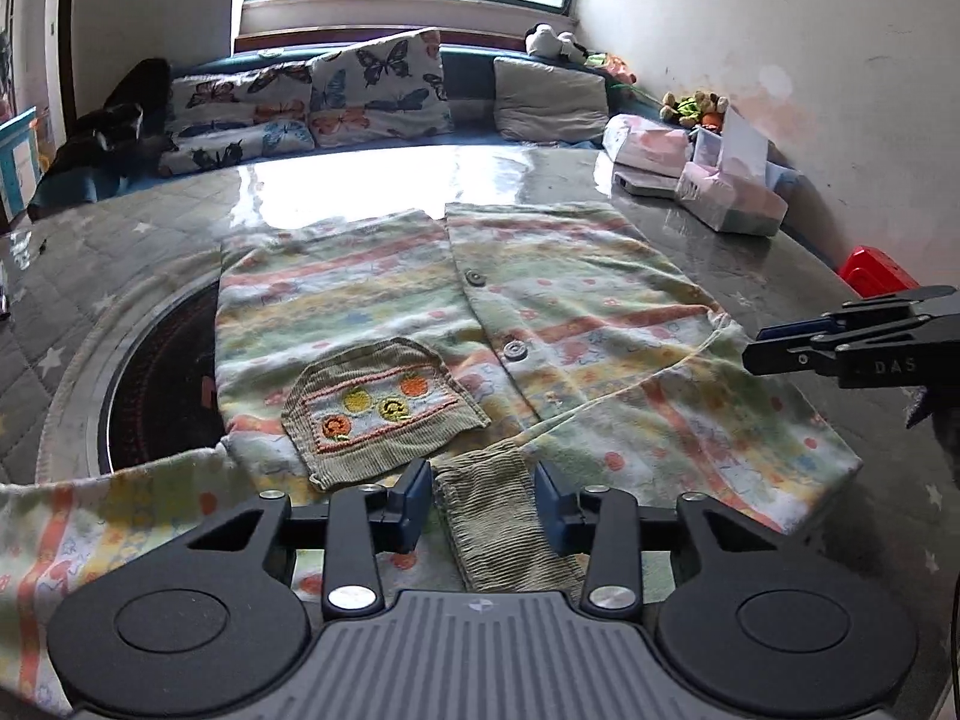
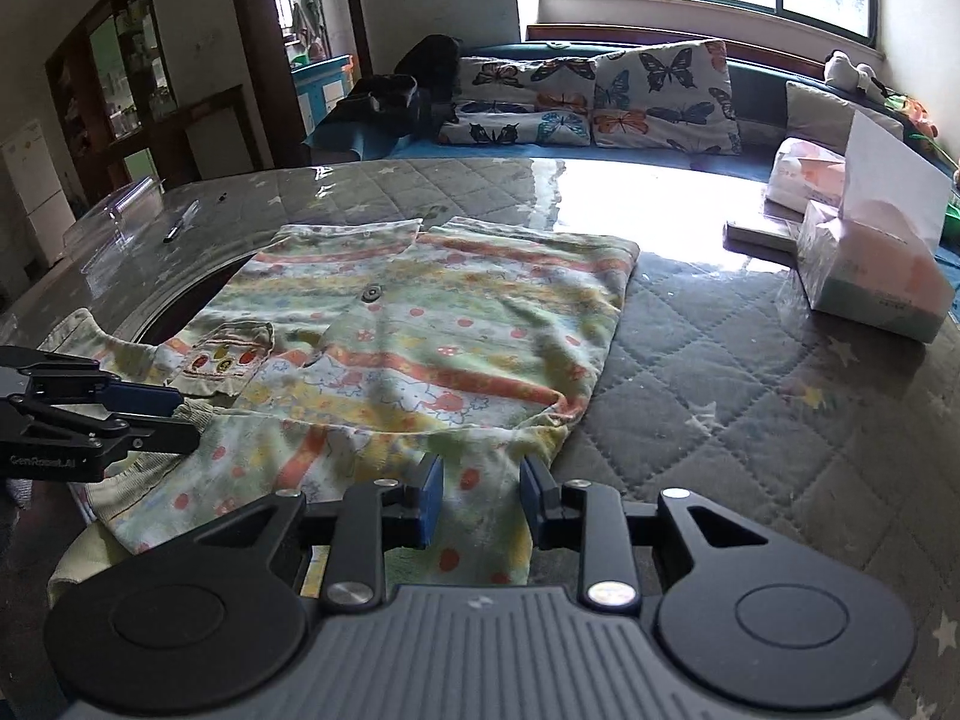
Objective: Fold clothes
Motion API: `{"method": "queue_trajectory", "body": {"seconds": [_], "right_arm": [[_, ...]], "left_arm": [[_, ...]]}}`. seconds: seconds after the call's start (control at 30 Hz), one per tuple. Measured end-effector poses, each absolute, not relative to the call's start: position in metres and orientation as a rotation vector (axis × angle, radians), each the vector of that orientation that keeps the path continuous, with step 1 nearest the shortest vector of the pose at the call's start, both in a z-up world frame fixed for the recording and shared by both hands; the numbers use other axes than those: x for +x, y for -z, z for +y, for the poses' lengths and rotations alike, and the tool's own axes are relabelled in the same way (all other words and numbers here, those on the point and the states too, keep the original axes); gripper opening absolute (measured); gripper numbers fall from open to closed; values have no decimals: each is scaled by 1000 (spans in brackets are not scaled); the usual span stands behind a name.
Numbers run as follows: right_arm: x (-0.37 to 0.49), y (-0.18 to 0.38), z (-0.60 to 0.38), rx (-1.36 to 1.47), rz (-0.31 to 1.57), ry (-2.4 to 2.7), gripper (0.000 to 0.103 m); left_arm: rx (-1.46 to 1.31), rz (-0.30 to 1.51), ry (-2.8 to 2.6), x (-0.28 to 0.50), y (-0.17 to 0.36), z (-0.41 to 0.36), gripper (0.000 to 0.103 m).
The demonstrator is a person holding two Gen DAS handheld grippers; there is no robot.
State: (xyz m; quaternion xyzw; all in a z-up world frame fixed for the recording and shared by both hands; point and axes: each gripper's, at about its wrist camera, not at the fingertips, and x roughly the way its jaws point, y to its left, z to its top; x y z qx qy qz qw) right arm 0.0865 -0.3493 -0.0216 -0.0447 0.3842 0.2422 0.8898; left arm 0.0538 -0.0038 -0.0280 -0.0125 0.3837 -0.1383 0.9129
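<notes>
Both my grippers tilt down over the cardigan (image 1: 540,324) spread mid-frame on the bench (image 2: 720,372). Left fingers (image 1: 414,498) straddle its ribbed cuff (image 1: 498,516), not pressing; right fingers (image 2: 429,504) grasping the hem.

Both grippers look like the same build: a ribbed grey plastic body with a tiny round crosshair emblem in the middle, flanked by two big black round housings with a raised disc on each. Black linkage arms run forward from silver pivot screws, with smaller silver screws further out, and end in blue finger pads. On the left gripper (image 1: 483,501) the blue pads (image 1: 414,507) look chunky and rectangular. The right gripper (image 2: 482,501) is the same deal. From the side you can read white lettering on the black arms, "GenRobot.AI" on the left one and "DAS" on the right.
</notes>
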Motion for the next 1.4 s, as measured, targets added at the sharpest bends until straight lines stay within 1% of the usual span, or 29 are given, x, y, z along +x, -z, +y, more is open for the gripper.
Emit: {"method": "queue_trajectory", "body": {"seconds": [0.07, 0.1, 0.17, 0.2, 0.27, 0.57, 0.63, 0.73, 0.8, 0.87, 1.0, 1.03, 1.1, 1.13, 1.17, 1.27, 1.33, 1.4], "right_arm": [[87, 22, -349, -96, 798, -506, 28], [87, 22, -349, -97, 798, -507, 28], [88, 23, -349, -102, 797, -507, 30], [88, 23, -349, -105, 796, -507, 32], [88, 23, -349, -110, 795, -505, 32], [90, 19, -341, -152, 747, -509, 32], [94, 22, -339, -160, 750, -505, 32], [101, 31, -338, -172, 763, -474, 32], [105, 36, -342, -153, 774, -452, 33], [107, 39, -346, -133, 783, -438, 32], [101, 31, -347, -135, 766, -444, 32], [98, 28, -347, -133, 763, -451, 32], [93, 22, -346, -129, 756, -467, 33], [89, 19, -345, -128, 755, -477, 34], [85, 18, -343, -128, 755, -491, 37], [70, 17, -338, -133, 765, -530, 52], [59, 19, -334, -140, 772, -550, 52], [49, 24, -332, -144, 784, -561, 54]], "left_arm": [[-45, 804, 287, 57, 31, -2, 40], [-52, 804, 290, 58, 31, -1, 38], [-55, 803, 287, 59, 31, 0, 13], [-63, 796, 288, 58, 29, 1, 13], [-80, 783, 294, 58, 23, 4, 10], [-54, 595, 314, 63, -26, -7, 9], [-55, 601, 310, 68, -26, -8, 9], [-60, 659, 279, 76, -12, -6, 9], [-55, 700, 249, 79, 0, -2, 10], [-53, 734, 219, 81, 9, 3, 14], [-56, 773, 157, 82, 19, 13, 14], [-66, 772, 146, 79, 18, 15, 16], [-84, 742, 159, 71, 10, 17, 22], [-88, 732, 177, 65, 7, 15, 31], [-91, 722, 196, 60, 4, 13, 38], [-54, 737, 257, 50, 7, -3, 43], [-29, 756, 271, 45, 14, -10, 46], [-4, 775, 283, 40, 22, -18, 46]]}}
